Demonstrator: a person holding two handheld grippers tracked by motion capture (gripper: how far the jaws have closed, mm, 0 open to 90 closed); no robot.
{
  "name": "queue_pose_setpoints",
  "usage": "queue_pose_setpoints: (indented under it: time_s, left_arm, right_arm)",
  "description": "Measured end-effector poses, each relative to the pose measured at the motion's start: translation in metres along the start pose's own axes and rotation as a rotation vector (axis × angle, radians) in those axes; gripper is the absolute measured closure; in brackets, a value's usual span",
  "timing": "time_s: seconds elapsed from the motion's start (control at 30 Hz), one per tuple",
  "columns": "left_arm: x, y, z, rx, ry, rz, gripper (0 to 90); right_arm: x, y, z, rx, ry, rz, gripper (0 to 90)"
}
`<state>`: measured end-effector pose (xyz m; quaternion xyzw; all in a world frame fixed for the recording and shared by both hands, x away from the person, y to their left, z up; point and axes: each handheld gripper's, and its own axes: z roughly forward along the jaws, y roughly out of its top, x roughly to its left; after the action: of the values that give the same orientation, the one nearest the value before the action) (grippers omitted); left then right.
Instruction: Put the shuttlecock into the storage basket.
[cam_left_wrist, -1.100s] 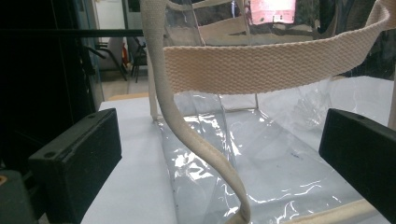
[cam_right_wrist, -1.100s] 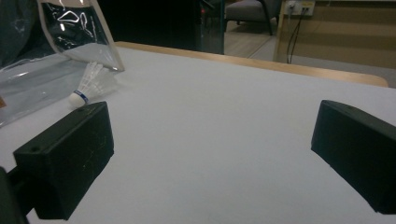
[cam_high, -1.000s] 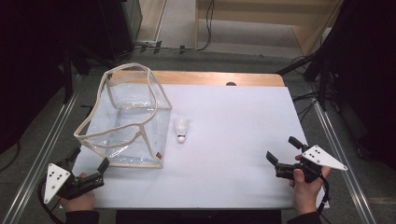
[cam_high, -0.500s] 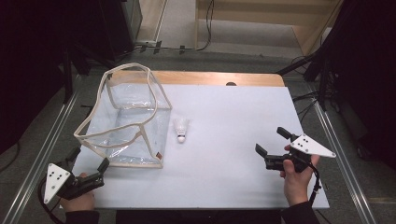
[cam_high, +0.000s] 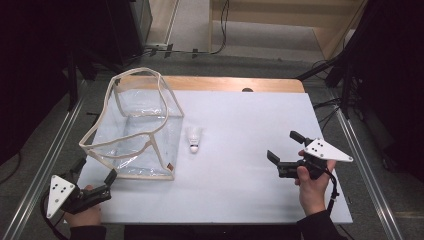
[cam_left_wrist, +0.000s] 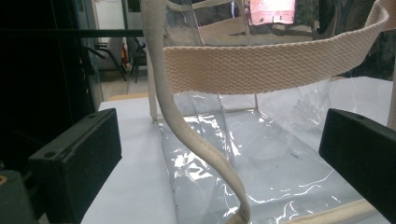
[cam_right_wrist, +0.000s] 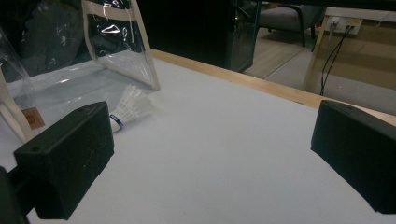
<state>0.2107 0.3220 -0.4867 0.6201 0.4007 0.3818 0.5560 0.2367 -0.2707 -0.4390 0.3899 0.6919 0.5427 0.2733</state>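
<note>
- Right gripper (cam_high: 284, 151) hovers over the right half of the white table (cam_high: 240, 200), jaws spread wide with nothing between them, pointing left toward the shuttlecock (cam_high: 194, 140).
- From the right gripper view, that shuttlecock (cam_right_wrist: 128, 108) lies on its side on the white surface, feathers toward the bag, cork tip with a blue band toward the camera (partly tucked behind the left jaw from this angle).
- The shuttlecock sits just beside the right wall of the clear bag (cam_high: 135, 130), apart from it by a small gap, and well apart from the right gripper.
- The clear bag stands open on the left part of the table, its cream webbing trim (cam_left_wrist: 252, 65) running round the rim and down the corners; a small tan label (cam_right_wrist: 31, 119) shows at its lower near corner.
- Left gripper (cam_high: 92, 177) is down at the near left corner of the bag, jaws wide open.
- Through the left gripper view, the bag's corner strap (cam_left_wrist: 187, 126) curves down right between the two black jaws, with the transparent wall behind it (whether either jaw touches the webbing, I cannot tell).
- Both hands grip their tools from the table's near edge: left hand (cam_high: 82, 215), right hand (cam_high: 312, 187).
</note>
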Motion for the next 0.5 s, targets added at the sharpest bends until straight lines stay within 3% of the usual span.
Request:
queue_pose_setpoints:
  time_s: [0.5]
  left_arm:
    - [0.0,0.0,0.0,-0.001,0.0,-0.001,0.0]
  right_arm:
    - [0.009,0.012,0.017,0.011,0.042,-0.021,0.0]
